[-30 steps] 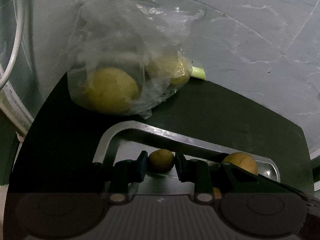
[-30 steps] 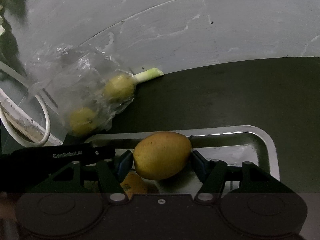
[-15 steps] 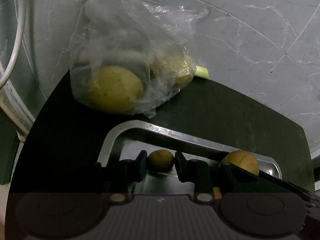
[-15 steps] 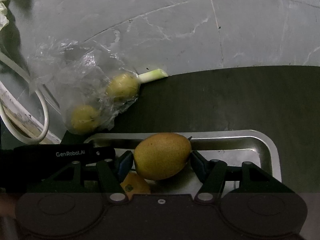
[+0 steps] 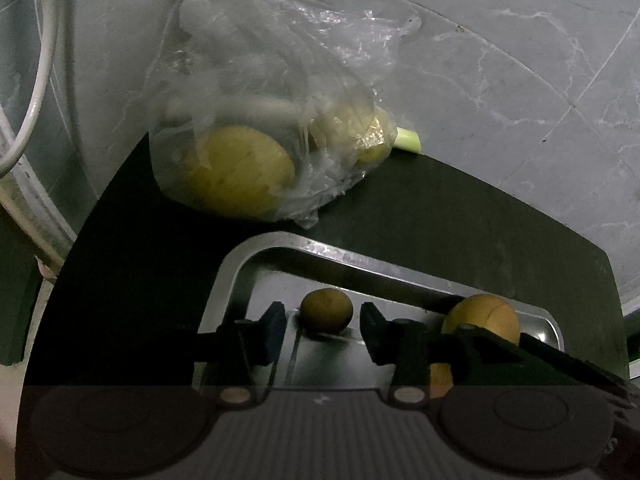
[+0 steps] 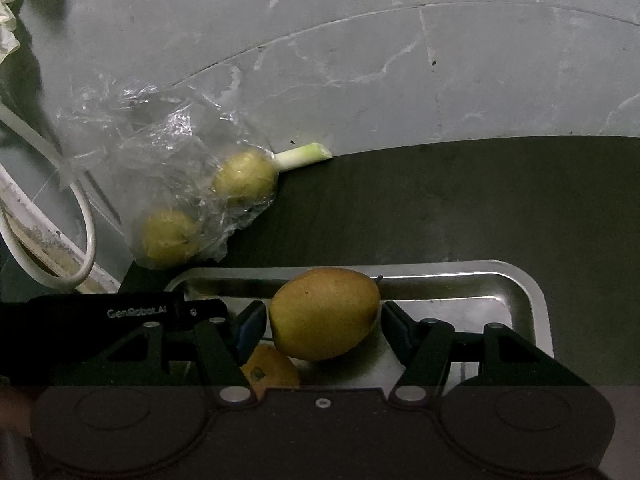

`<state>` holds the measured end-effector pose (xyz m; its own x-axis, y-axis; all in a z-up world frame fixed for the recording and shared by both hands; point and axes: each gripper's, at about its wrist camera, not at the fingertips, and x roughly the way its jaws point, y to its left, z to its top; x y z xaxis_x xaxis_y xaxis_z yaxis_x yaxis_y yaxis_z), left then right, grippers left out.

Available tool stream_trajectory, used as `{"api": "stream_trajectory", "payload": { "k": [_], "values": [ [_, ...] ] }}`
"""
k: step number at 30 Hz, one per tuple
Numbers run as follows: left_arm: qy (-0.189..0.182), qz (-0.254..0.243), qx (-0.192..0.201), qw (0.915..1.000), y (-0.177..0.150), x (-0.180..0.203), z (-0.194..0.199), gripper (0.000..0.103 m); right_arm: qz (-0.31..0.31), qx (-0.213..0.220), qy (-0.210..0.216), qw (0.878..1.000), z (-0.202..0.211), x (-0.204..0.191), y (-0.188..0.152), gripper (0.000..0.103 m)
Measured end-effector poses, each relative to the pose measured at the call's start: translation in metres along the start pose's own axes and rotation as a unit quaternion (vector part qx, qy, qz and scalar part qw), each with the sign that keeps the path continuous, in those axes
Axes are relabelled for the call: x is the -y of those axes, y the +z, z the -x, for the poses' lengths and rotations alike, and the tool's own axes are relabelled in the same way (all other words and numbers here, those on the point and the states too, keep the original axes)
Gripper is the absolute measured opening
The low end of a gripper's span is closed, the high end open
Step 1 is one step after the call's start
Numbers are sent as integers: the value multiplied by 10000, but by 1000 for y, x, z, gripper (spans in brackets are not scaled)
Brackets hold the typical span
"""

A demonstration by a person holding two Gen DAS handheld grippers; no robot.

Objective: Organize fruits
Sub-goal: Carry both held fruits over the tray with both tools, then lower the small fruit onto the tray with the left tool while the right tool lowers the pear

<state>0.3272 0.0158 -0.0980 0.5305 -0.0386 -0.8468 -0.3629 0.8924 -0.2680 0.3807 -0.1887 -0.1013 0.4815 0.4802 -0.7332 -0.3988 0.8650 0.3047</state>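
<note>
While both tools hang over the steel tray (image 6: 536,312), the left tongs (image 5: 322,322) stand spread, with a small brownish fruit (image 5: 326,309) sitting on the tray floor between the tips and a clear gap on either side of it. Over on the right, the right tongs (image 6: 323,326) are also apart, and a big yellow-brown fruit (image 6: 324,313) fills the space between them; the right tip shows a sliver of daylight, while the left tip is too close to call for contact. An orange fruit (image 6: 266,370) lies in the tray just below it, under the left tip. Beyond the tray, on the dark desk (image 6: 460,204), a clear plastic bag (image 6: 160,160) holds two yellow fruits, with a pale green stalk (image 6: 304,155) poking out beside it.
</note>
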Motion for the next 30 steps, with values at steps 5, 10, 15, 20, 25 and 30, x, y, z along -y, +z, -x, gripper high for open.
{"api": "stream_trajectory", "payload": {
  "k": [5, 10, 15, 20, 25, 30],
  "values": [
    [43, 9, 2, 10000, -1, -1, 5, 55, 47, 61, -49, 10000, 2, -2, 0, 72],
    [62, 26, 50, 10000, 1, -2, 10, 64, 88, 120, -97, 9998, 3, -3, 1, 79],
    [76, 48, 124, 9999, 5, -3, 15, 76, 116, 219, -154, 9996, 7, -4, 4, 85],
    [94, 4, 199, 9998, 9, -3, 22, 89, 116, 360, -315, 9988, 11, -6, 7, 94],
    [105, -54, 267, 9996, 10, -3, 28, 97, 232, 594, -586, 9962, 18, -9, 8, 97],
    [126, -34, 290, 9995, 11, -4, 30, 101, 223, 778, -756, 9939, 24, -12, 8, 101]
  ]
}}
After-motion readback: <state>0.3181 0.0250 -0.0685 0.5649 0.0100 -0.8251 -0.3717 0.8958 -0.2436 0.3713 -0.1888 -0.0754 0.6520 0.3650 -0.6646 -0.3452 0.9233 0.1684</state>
